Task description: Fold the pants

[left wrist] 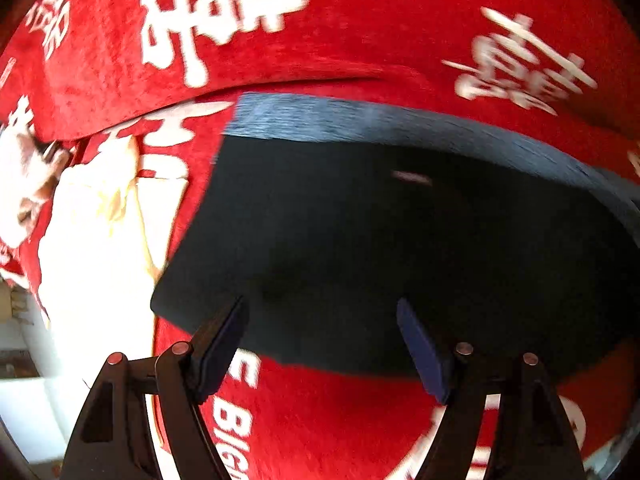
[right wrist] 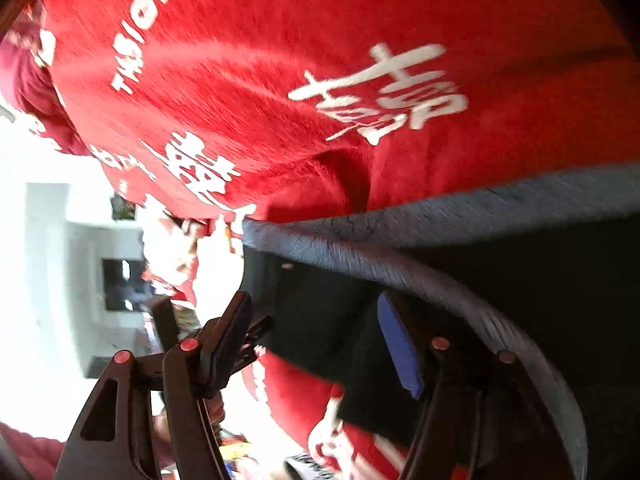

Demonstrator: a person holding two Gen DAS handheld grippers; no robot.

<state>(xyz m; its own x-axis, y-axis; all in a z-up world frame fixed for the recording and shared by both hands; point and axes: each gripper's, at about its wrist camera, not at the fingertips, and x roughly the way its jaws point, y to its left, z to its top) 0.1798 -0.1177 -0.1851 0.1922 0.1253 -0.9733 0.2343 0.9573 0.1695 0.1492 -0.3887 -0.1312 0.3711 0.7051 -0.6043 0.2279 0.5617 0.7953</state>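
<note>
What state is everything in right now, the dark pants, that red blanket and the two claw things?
Pants: dark, lying flat on the blanket, grey waistband showing.
Red blanket: spread under the pants, wrinkled.
Left gripper: open, holding nothing, over the pants' edge.
Right gripper: open, holding nothing, by the waistband.

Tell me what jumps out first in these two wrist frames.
The bright red blanket with big white characters fills both views, top to bottom. On it lie the dark pants, spread across the middle of the left wrist view, with a grey-blue waistband along their far edge. Both the left gripper and the right gripper hang open just above the dark cloth, holding nothing.
</note>
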